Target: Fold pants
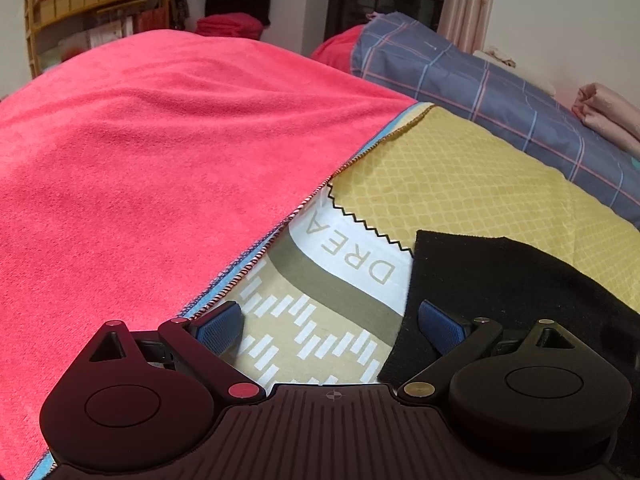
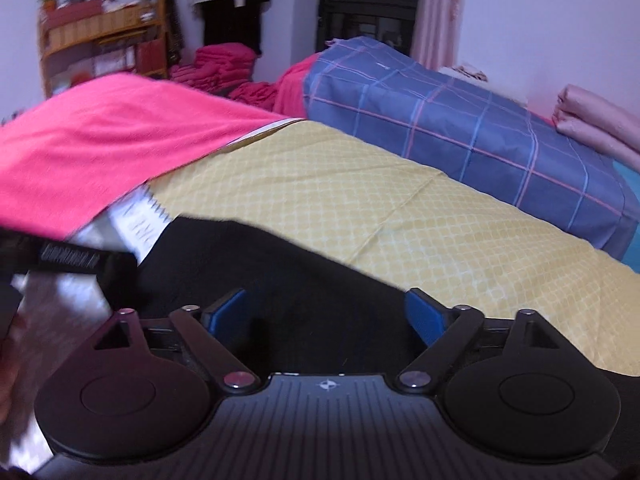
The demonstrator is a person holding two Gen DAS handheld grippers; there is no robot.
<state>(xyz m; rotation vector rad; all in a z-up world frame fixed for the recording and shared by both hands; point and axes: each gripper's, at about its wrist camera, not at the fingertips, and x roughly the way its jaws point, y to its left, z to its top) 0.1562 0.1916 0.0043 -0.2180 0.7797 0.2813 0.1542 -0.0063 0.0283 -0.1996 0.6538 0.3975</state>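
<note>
The black pants [image 1: 500, 284] lie flat on the bed over a yellow patterned cloth [image 1: 460, 176]. Their left edge shows in the left wrist view, beside my left gripper [image 1: 332, 324], which is open and empty; its right finger is over the pants' edge, its left finger over the patterned sheet. In the right wrist view the pants [image 2: 312, 280] spread under my right gripper [image 2: 324, 312], which is open and empty just above them. The left gripper's body [image 2: 72, 260] shows blurred at the left of that view.
A pink-red towel [image 1: 160, 168] covers the bed's left side. A blue plaid quilt [image 1: 500, 92] lies along the far right, with folded pink cloth [image 1: 608, 116] beyond it. A wooden shelf [image 1: 92, 4] and stacked red towels [image 2: 224, 64] stand at the back.
</note>
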